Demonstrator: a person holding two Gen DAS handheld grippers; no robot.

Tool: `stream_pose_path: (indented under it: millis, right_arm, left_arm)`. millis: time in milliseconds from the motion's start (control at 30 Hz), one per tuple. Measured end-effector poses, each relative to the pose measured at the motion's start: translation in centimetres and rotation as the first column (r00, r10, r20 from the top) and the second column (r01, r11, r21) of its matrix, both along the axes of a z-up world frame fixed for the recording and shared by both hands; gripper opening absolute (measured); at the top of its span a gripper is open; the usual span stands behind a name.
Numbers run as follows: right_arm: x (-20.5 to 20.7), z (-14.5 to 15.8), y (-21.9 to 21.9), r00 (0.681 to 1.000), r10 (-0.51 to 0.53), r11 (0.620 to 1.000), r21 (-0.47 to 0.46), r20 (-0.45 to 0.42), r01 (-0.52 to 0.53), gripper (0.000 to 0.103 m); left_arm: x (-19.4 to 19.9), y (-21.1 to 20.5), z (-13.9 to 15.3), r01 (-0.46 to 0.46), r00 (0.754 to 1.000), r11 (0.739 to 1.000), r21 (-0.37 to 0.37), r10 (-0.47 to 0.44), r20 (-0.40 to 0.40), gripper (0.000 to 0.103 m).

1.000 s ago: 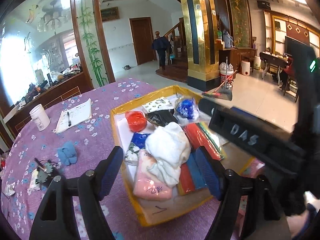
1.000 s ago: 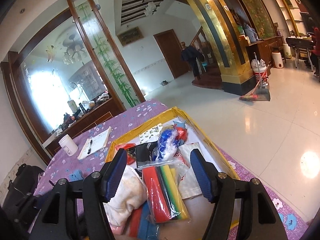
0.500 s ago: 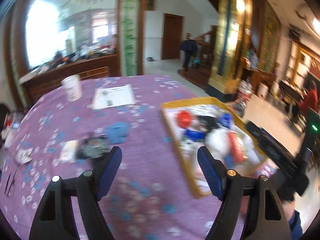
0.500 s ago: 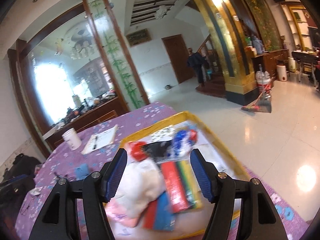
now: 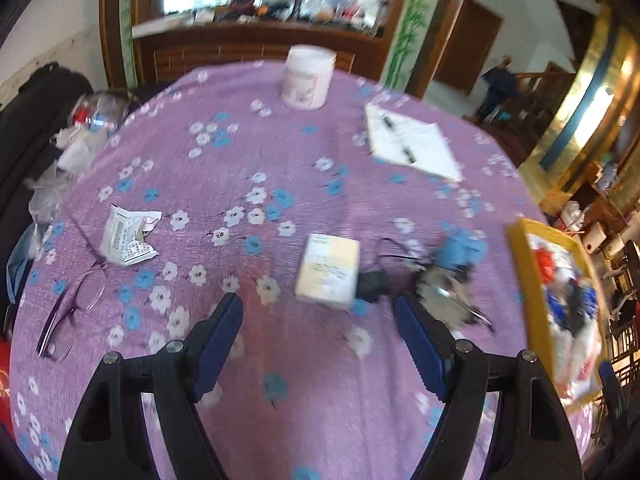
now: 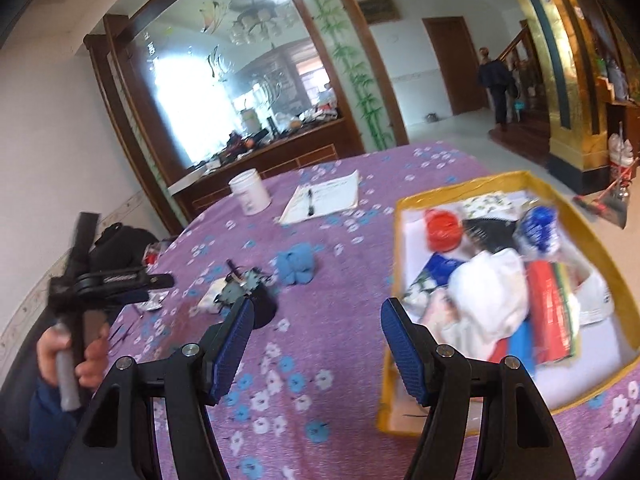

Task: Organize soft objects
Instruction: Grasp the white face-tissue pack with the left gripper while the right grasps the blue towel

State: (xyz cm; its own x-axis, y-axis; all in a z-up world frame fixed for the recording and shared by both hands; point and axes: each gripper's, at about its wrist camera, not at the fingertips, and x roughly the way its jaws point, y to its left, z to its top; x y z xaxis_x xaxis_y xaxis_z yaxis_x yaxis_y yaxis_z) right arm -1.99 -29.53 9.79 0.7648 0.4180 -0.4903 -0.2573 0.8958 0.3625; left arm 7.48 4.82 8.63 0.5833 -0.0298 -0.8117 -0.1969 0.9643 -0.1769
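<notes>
A yellow-rimmed tray [image 6: 472,190] holds several soft things: a white cloth [image 6: 490,288], a red bundle [image 6: 442,230] and coloured packs. It shows at the right edge of the left wrist view [image 5: 520,280]. A loose blue soft item [image 6: 296,262] lies on the purple cloth left of the tray, also in the left wrist view [image 5: 460,248]. My left gripper [image 5: 318,336] is open and empty above the table, short of a pale yellow box [image 5: 328,270]. My right gripper [image 6: 316,338] is open and empty, left of the tray's near corner.
A white jar [image 5: 306,76] and a notepad with pen [image 5: 408,144] sit at the far side. A crumpled paper [image 5: 128,236], glasses [image 5: 68,312], a black cable with keys [image 5: 440,288] lie on the flowered purple tablecloth [image 5: 240,160]. A black bag [image 6: 120,240] is at the left.
My left gripper has swung left, from over the tray to the middle of the table. My right gripper has also turned left, so the tray now lies at its right.
</notes>
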Motion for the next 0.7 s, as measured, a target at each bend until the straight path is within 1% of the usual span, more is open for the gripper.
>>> stream_pose_path:
  millis: [67,167,267,433,467,500,533,567,633,700]
  right_arm:
    - [0.1,-0.2,0.8,1.0,0.019,1.0,-0.005,-0.012,-0.019,0.07]
    - [0.1,-0.4,1.6,0.999,0.036,0.999,-0.024,-0.017,-0.036,0.07]
    - [0.2,-0.3,2.1,0.999,0.045,0.998,-0.039,-0.022,-0.046,0.07]
    - [1.6,0.1,2.8,0.997,0.058,0.998,-0.037,-0.049,-0.06,0.07]
    - [2.1,0.2,3.1,0.996,0.064,0.997,-0.029,-0.06,-0.066,0.07]
    - [2.4,0.3,3.2,0.995,0.067,0.997,-0.024,-0.068,-0.069,0.07]
    - [3.1,0.4,3.5,0.994,0.068,0.997,-0.018,-0.082,-0.07,0.07]
    - [3.9,0.5,3.9,0.992,0.069,0.997,-0.015,-0.101,-0.071,0.07]
    - [5.7,0.7,4.5,0.988,0.077,0.997,-0.008,-0.137,-0.078,0.071]
    - [8.3,0.6,5.4,0.978,0.082,0.997,0.005,-0.19,-0.083,0.071]
  left_arm:
    - [1.3,0.6,-1.2,-0.016,0.999,1.0,0.006,0.016,-0.043,0.078]
    - [3.5,0.7,-3.1,-0.011,0.996,1.0,-0.002,0.01,-0.093,0.078]
    - [4.6,0.2,-4.2,0.005,0.994,1.0,-0.009,-0.006,-0.105,0.078]
    - [5.4,-0.7,-5.1,0.015,0.996,1.0,0.022,-0.013,-0.084,0.076]
    - [5.5,-0.9,-5.3,0.016,0.997,0.999,0.032,-0.014,-0.081,0.068]
    - [5.7,-1.0,-5.5,0.02,0.996,0.999,0.041,-0.017,-0.086,0.05]
    - [6.0,-1.1,-6.0,0.027,0.995,0.999,0.042,-0.023,-0.099,0.042]
    - [6.3,-1.1,-6.4,0.031,0.994,0.999,0.044,-0.026,-0.105,0.039]
    - [6.1,-1.4,-6.3,0.037,0.997,0.996,0.078,-0.031,-0.077,0.038]
    - [5.9,-1.6,-6.3,0.034,0.998,0.995,0.092,-0.029,-0.061,0.035]
